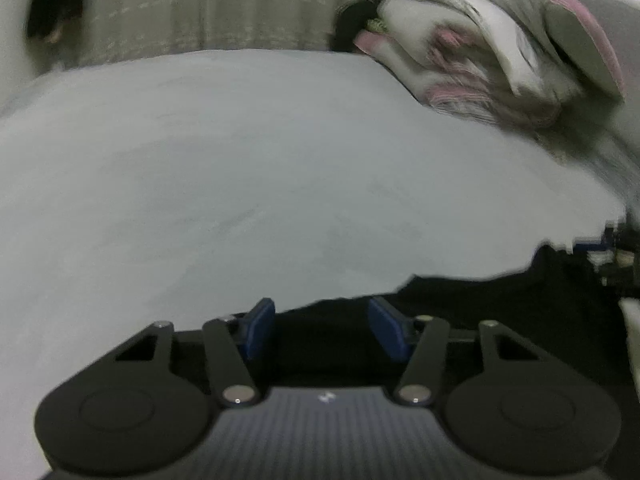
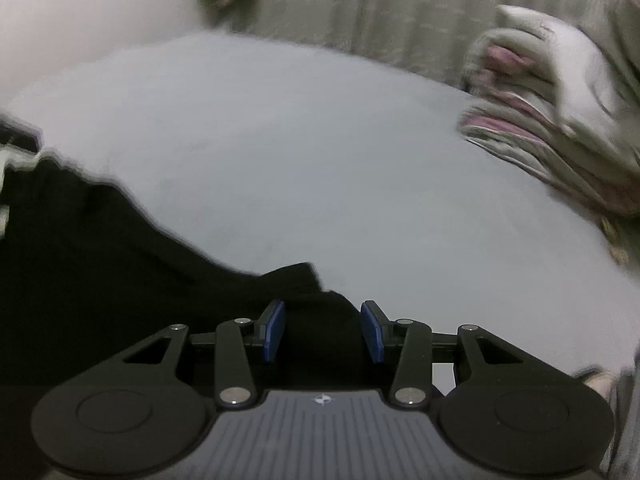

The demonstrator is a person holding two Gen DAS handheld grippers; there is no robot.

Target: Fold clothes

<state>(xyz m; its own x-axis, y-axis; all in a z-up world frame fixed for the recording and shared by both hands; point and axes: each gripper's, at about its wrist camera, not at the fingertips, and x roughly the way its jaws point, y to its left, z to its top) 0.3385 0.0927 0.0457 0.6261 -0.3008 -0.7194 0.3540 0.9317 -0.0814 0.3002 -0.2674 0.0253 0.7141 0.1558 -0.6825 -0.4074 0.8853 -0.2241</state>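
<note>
Bed: a pale grey sheet [image 1: 240,152] is stretching smooth and wide across the mattress.
Back wall: beige curtains [image 1: 224,4] are hanging closed behind the bed.
Far corner: a heap of cream and pink bedding [image 2: 560,112] is sitting piled at the bed's edge.
Light: dim, flat indoor light is falling evenly; both views are blurring.

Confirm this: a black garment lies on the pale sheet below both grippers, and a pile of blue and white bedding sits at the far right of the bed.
One detail is wrong: the bedding pile is pink and white, not blue and white, as both wrist views show. The rest stands: the black garment lies on the pale sheet below the left gripper and right gripper.
</note>
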